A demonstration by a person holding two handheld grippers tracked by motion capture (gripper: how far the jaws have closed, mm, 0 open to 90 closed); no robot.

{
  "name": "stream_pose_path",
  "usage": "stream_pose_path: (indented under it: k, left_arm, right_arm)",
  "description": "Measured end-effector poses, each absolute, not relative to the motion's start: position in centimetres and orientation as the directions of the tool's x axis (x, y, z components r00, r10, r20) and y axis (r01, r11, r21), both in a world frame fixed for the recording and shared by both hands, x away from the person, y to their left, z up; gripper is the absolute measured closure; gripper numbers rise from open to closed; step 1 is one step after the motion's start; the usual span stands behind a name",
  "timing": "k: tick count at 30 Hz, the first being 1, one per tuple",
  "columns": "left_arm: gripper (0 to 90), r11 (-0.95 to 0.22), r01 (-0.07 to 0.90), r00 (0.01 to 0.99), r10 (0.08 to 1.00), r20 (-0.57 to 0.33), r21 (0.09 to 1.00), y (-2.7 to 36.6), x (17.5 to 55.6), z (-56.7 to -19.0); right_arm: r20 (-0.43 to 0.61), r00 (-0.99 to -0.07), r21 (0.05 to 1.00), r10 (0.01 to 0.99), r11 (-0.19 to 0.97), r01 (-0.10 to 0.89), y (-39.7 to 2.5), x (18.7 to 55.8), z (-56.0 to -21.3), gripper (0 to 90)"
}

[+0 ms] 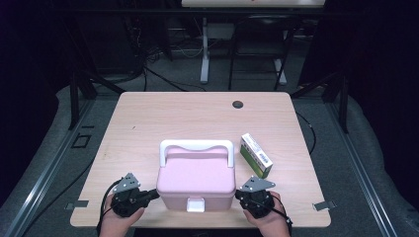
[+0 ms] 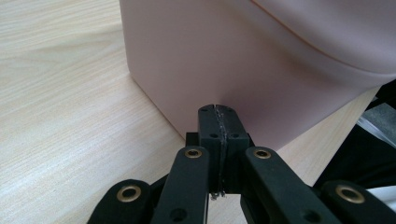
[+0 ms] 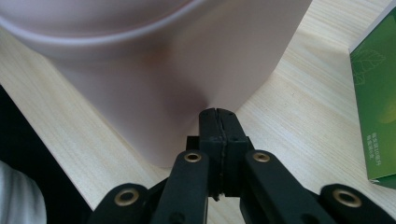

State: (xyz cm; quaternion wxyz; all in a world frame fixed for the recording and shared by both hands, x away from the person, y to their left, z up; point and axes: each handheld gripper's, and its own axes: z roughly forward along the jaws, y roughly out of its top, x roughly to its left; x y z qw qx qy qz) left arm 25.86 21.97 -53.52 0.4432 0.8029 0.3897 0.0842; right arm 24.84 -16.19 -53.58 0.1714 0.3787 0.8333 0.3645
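While I hold both tools low in the high view, the pink box (image 1: 196,180) sits at lower centre of the table (image 1: 148,118), its white handle (image 1: 196,145) toward the top and white latch (image 1: 195,205) at the bottom edge. My left gripper (image 1: 150,195) presses its closed jaws against the box's left wall; my right gripper (image 1: 239,196), jaws also closed and empty, meets the right wall. Right of the box lies a green carton (image 1: 256,154); its white lettering, at the right edge of the right gripper view, is too small to read.
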Motion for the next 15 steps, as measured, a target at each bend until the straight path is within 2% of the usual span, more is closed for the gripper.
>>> stream_pose_path:
  k: [8, 13, 15]
  left_arm:
    - [88.5, -0.286, 0.556, 0.664, 0.717, -0.211, 0.78, 22.8, 26.3, -53.5]
    - [80.5, -0.261, 0.565, 0.646, 0.73, -0.223, 0.782, 23.4, 26.6, -53.5]
    - [77.8, -0.25, 0.568, 0.635, 0.739, -0.225, 0.784, 23.8, 26.7, -53.6]
  right_arm:
    - [-0.005, -0.648, 0.728, 0.762, 0.447, 0.52, -16.5, 25.3, -53.9, 84.1]
    - [0.005, -0.642, 0.733, 0.767, 0.434, 0.524, -16.9, 25.6, -53.9, 80.4]
    - [0.011, -0.639, 0.738, 0.77, 0.425, 0.525, -17.2, 25.7, -53.9, 76.2]
